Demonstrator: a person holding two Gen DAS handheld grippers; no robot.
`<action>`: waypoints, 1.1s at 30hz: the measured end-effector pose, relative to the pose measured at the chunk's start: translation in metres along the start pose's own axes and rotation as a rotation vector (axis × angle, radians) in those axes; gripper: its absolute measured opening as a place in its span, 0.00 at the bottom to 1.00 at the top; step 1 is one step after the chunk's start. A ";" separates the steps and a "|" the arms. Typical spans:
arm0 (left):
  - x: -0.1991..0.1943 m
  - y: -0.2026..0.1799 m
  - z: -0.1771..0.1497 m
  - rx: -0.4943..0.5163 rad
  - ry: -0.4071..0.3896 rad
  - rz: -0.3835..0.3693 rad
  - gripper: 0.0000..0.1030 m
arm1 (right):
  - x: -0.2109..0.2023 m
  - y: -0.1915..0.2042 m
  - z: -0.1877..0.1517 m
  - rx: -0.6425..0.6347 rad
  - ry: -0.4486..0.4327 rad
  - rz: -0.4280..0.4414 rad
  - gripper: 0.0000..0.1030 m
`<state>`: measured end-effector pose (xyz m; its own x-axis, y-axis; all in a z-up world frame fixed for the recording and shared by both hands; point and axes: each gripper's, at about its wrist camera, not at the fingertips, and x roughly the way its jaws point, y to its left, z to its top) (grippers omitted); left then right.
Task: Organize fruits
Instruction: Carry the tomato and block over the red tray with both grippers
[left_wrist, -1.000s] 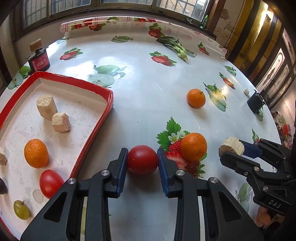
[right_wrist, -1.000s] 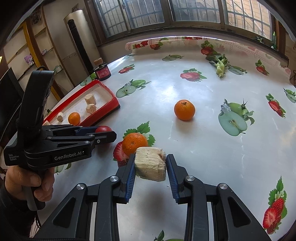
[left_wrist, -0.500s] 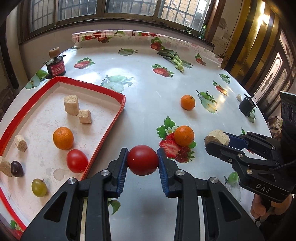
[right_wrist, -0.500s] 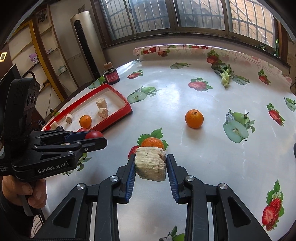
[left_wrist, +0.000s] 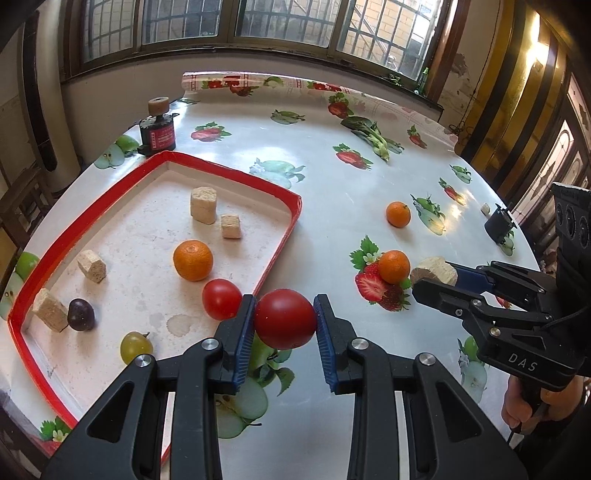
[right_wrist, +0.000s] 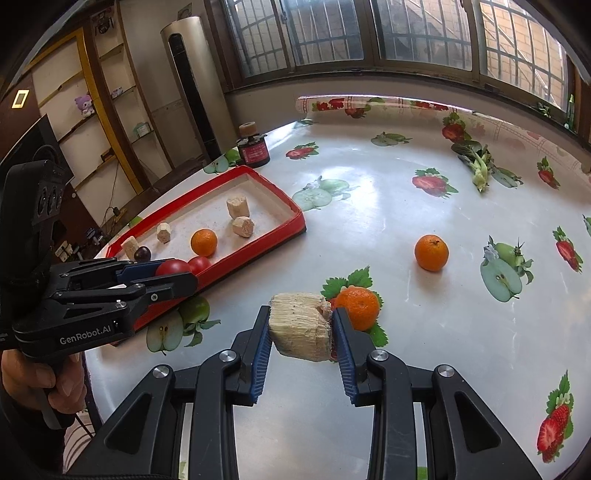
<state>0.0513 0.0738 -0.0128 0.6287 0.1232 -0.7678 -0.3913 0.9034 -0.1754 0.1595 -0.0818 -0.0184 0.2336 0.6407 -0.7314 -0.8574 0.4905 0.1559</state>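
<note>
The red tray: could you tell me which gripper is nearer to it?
Left. The left gripper holds a tomato just beside the red tray's near edge; the right gripper holds a beige chunk farther out.

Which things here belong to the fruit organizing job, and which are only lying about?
Belong to the job:
- held tomato in left gripper
- beige chunk in right gripper
- red tray
- two loose oranges

Lying about:
- dark jar
- leafy greens
- small black object

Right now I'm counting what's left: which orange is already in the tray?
The orange beside the tomato inside the red tray; the other two sit on the tablecloth.
</note>
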 end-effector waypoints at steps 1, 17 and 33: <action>-0.001 0.003 0.000 -0.005 -0.002 0.003 0.28 | 0.000 0.003 0.001 -0.006 0.000 0.002 0.32; -0.018 0.036 -0.005 -0.058 -0.024 0.035 0.28 | 0.013 0.038 0.015 -0.066 0.010 0.037 0.32; -0.041 0.102 -0.016 -0.160 -0.047 0.115 0.28 | 0.043 0.070 0.040 -0.115 0.030 0.084 0.32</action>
<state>-0.0252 0.1542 -0.0093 0.6029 0.2448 -0.7593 -0.5620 0.8059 -0.1864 0.1279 0.0033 -0.0125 0.1463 0.6583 -0.7384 -0.9206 0.3638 0.1420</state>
